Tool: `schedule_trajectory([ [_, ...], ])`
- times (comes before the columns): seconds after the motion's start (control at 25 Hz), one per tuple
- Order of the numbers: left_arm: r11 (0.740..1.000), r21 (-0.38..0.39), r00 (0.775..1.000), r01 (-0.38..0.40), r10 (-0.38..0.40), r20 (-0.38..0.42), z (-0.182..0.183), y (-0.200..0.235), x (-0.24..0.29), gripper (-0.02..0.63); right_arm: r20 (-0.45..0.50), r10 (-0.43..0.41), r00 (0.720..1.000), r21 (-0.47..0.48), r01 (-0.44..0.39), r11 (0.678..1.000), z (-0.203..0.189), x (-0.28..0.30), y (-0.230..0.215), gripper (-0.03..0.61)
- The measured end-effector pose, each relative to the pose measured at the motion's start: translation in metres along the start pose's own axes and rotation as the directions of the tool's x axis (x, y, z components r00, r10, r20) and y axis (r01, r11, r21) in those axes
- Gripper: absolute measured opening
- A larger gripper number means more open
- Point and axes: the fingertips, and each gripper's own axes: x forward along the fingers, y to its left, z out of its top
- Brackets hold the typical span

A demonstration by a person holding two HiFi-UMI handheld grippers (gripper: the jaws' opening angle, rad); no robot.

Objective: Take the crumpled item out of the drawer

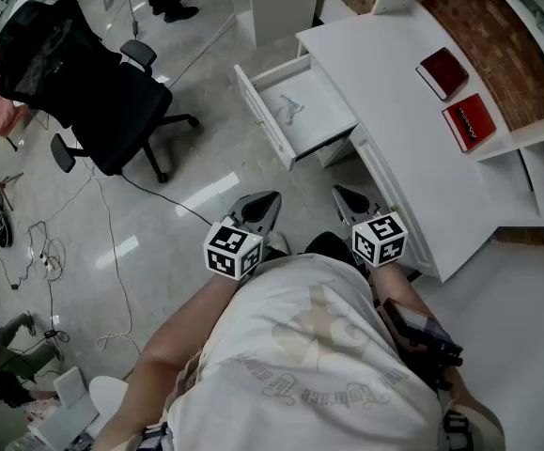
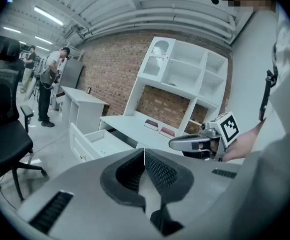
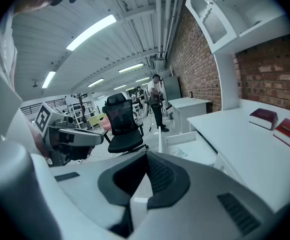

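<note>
Left gripper (image 1: 268,200) and right gripper (image 1: 344,195) are both clenched empty, well short of the open drawer (image 1: 264,118); arriving unopened, they risk shoving the crumpled item (image 1: 290,110) deeper.

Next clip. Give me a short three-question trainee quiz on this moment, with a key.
1. True or false: the drawer stands open.
2. Where does the crumpled item lie? A in the drawer; B on the floor; C on the chair seat.
3. Fill in: ___ red books lie on the desk.
Key: 1 true; 2 A; 3 two.
</note>
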Motion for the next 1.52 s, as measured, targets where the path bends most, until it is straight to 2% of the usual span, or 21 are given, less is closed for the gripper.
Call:
schedule_trajectory([
  [0.48,0.999,0.023,0.999,0.039,-0.039,0.003,0.004,-0.031,0.015,0.023,-0.008,-0.036,0.999,0.006,0.036,0.999,-0.017,-0.037,-0.013,0.023],
  [0.76,1.000,0.007,1.000,0.030,-0.030,-0.002,0.001,-0.035,0.020,0.023,-0.010,-0.065,0.998,0.016,0.066,0.998,-0.023,-0.050,-0.022,0.023],
  [1.16,0.997,0.020,0.997,0.073,-0.073,-0.024,0.000,-0.037,0.029,0.023,-0.004,-0.126,0.992,0.066,0.126,0.990,-0.030,-0.053,-0.033,0.025],
  [1.52,0.996,0.023,0.996,0.089,-0.088,-0.029,0.000,-0.032,0.030,0.023,-0.001,-0.126,0.992,0.069,0.126,0.990,-0.028,-0.044,-0.026,0.025],
])
